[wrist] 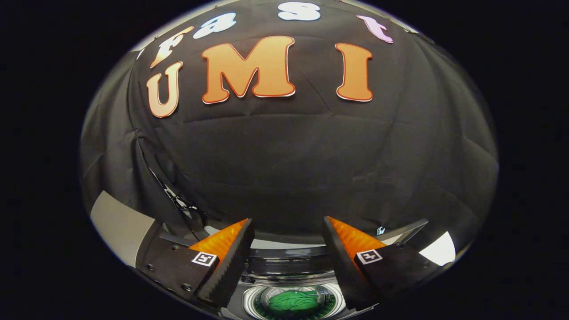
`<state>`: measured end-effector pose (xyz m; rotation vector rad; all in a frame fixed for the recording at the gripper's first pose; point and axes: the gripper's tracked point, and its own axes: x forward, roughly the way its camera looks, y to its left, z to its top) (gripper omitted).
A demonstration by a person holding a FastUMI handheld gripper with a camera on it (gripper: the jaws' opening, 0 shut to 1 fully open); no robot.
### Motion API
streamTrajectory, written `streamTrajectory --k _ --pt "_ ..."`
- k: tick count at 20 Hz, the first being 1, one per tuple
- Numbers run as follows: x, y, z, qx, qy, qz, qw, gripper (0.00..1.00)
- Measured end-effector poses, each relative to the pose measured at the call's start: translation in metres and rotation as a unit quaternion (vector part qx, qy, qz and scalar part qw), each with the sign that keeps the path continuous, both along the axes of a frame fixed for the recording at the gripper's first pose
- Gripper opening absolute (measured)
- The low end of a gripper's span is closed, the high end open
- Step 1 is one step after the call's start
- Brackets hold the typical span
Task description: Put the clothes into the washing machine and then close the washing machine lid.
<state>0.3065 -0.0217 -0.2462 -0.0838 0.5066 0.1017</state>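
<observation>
Spread wide and empty, the gripper (286,231) hangs above the washing machine (289,266), where the green clothes (293,301) sit down inside the drum, below and between the fingers. Loading looks done; next comes finding and lowering the lid.

Gripper above the open washer

The gripper (288,229) has its fingers spread apart with nothing between them. Below, between the fingers, the washer (284,266) drum lies open, with green clothes (293,301) bunched inside. Black cloth wall (289,164) rises beyond the fingers.
</observation>
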Motion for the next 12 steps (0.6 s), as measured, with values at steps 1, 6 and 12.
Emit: streamTrajectory --k 1,6,12 --pt "-0.004 -0.001 0.001 0.001 -0.002 -0.001 1.000 0.98" --pt "-0.028 -0.003 0.001 -0.003 -0.003 -0.003 1.000 0.99" --pt "-0.063 -0.007 -0.003 -0.005 0.002 -0.003 1.000 0.99"
